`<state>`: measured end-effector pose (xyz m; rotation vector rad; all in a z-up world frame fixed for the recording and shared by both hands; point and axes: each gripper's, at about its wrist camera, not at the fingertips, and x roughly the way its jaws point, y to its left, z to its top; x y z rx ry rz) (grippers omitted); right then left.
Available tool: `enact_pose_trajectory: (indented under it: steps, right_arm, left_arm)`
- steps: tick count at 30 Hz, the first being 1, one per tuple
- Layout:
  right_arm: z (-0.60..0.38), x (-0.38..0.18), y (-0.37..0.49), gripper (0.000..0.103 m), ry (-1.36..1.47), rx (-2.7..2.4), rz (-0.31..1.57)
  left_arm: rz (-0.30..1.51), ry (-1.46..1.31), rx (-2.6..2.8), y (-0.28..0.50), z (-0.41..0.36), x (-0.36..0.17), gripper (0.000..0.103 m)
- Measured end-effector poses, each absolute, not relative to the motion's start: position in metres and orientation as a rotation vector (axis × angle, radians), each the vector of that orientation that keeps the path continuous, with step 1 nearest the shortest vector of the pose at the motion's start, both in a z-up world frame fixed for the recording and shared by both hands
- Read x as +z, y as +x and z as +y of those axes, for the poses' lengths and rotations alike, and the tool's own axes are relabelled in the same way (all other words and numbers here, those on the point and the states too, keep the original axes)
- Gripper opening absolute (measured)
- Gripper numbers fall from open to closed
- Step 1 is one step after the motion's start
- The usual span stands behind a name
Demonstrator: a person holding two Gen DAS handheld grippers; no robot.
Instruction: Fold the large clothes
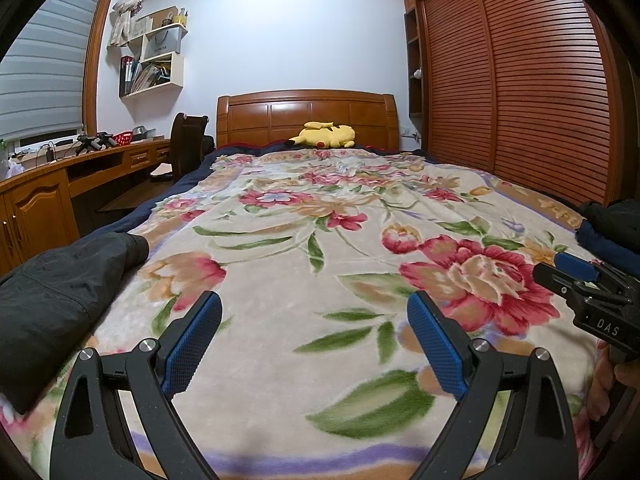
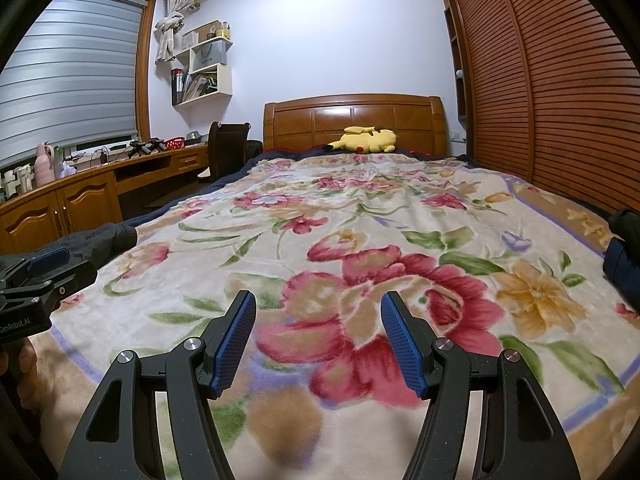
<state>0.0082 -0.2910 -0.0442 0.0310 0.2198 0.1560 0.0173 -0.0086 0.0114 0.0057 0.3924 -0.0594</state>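
A dark grey garment lies at the left edge of the bed; its sleeve end also shows in the right wrist view. A dark navy and black garment lies at the right edge, also seen in the right wrist view. My left gripper is open and empty above the floral blanket, right of the grey garment. My right gripper is open and empty over the blanket's middle. Each gripper shows at the other view's edge, the right one and the left one.
A yellow plush toy lies by the wooden headboard. A wooden desk with a chair runs along the left. A slatted wardrobe lines the right side of the bed. Wall shelves hang at the back left.
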Motion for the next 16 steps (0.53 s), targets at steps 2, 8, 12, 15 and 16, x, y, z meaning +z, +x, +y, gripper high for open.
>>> enact_pose_trajectory:
  steps: [2, 8, 12, 15, 16]
  right_arm:
    - [-0.2907, -0.0441, 0.0085, 0.067, 0.03, 0.156, 0.219]
    - [-0.2915, -0.0443, 0.0092, 0.067, 0.03, 0.157, 0.217]
    - [-0.2917, -0.0445, 0.009, 0.067, 0.031, 0.157, 0.216]
    - [-0.2916, -0.0446, 0.0092, 0.067, 0.03, 0.157, 0.216]
    - [-0.2918, -0.0446, 0.0097, 0.067, 0.03, 0.157, 0.216]
  left_arm:
    - [0.391, 0.006, -0.059, 0.0173, -0.0087, 0.0114, 0.094]
    - [0.392, 0.005, -0.059, 0.0171, -0.0087, 0.0111, 0.094]
    - [0.392, 0.005, -0.06, 0.0172, -0.0084, 0.0122, 0.094]
    - [0.39, 0.004, -0.06, 0.017, -0.0081, 0.0123, 0.094]
    - [0.391, 0.005, -0.059, 0.0171, -0.0084, 0.012, 0.094]
